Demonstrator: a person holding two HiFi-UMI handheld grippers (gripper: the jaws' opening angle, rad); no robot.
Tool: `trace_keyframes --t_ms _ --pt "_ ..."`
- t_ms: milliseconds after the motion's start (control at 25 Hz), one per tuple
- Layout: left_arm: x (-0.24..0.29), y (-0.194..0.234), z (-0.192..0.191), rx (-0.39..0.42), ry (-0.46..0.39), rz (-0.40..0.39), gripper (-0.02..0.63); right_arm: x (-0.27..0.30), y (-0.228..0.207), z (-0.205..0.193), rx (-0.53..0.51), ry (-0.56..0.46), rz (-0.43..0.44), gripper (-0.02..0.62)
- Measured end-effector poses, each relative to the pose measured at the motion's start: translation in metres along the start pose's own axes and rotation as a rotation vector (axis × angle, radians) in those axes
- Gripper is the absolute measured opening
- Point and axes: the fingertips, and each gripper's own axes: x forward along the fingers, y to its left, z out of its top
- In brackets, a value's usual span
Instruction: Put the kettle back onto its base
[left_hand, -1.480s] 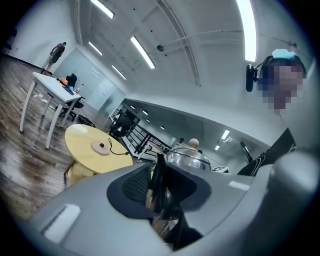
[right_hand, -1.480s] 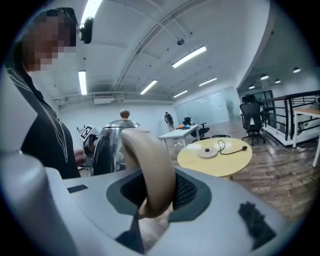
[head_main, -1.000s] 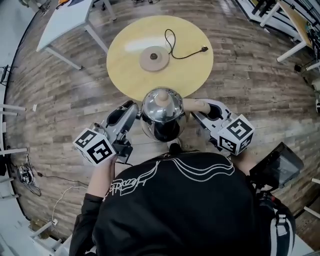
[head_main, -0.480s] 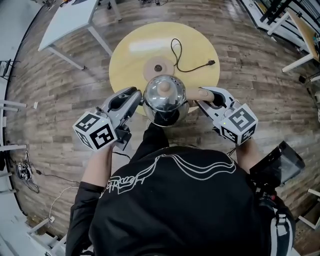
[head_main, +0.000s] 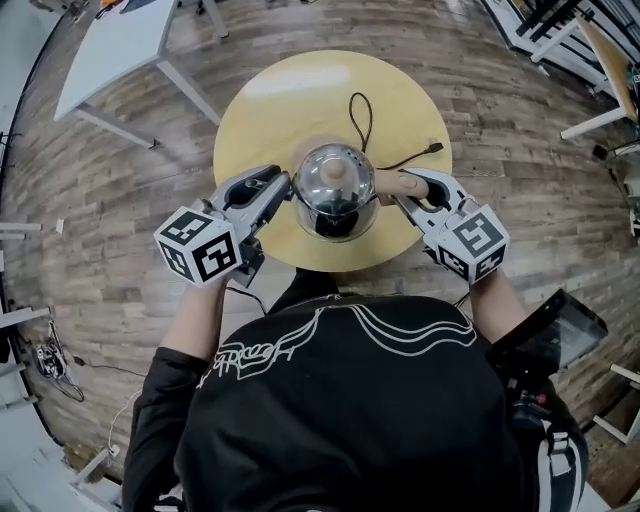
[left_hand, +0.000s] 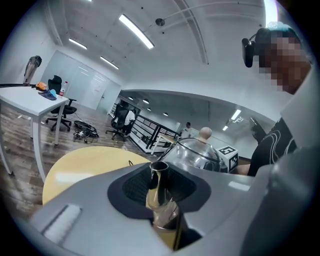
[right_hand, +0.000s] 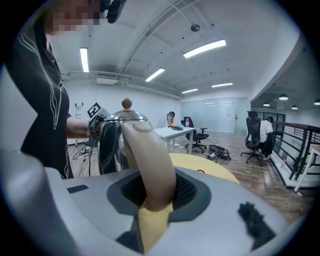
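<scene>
- The left tongs (head_main: 283, 190) are clamping narrowly on the spout (left_hand: 159, 185) of the kettle (head_main: 335, 190). In the left gripper view the shiny spout is sitting pinched between the two dark pads.
- The right tongs (head_main: 400, 185) are gripping the kettle's beige handle (right_hand: 152, 165). In the right gripper view the curved handle is filling the gap between the pads, with the jaws standing a moderate width apart around it.
- The kettle is hanging between the two tongs, upright, with its pale knob (head_main: 336, 172) pointing up from the domed metal lid.
- In the head view the kettle is lying over the near middle of the round yellow tabletop (head_main: 270, 100). Whether its bottom is touching anything cannot be told.
- A black cord (head_main: 358, 105) is looping out from behind the kettle's far edge, and its plug (head_main: 437, 148) is lying loose on the tabletop to the right.
- The person's hands are reaching forward on both sides of the kettle. The marker cube of the left tongs (head_main: 198, 258) and that of the right tongs (head_main: 475, 243) are sitting nearest the body.
- A white table (head_main: 115, 50) is standing on the wooden floor (head_main: 520, 150), well apart to the far left.
</scene>
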Motion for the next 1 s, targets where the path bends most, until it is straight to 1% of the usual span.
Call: trace_keyframes --t_ms 200,320,480,680,800,1000 --pt "0.028 0.039 0.004 0.03 0.013 -0.01 0.081 0.033 -0.03 -0.006 -0.049 -0.025 -0.054 0.1" --pt "0.045 0.059 0.003 0.049 0.023 -0.008 0.08 0.05 -0.048 -0.014 -0.045 -0.008 -0.071 0.1" --pt "0.059 0.077 -0.01 0.079 0.046 0.004 0.075 0.067 -0.059 -0.03 -0.056 0.02 -0.097 0.1" --pt "0.066 0.092 -0.02 0.12 0.066 0.031 0.064 0.08 -0.064 -0.041 -0.061 0.056 -0.13 0.1" --pt "0.068 0.094 -0.018 0.149 0.057 0.037 0.064 0.084 -0.067 -0.044 -0.045 0.053 -0.142 0.1" --pt "0.066 0.094 -0.02 0.157 0.058 0.047 0.064 0.086 -0.064 -0.047 -0.033 0.047 -0.145 0.1"
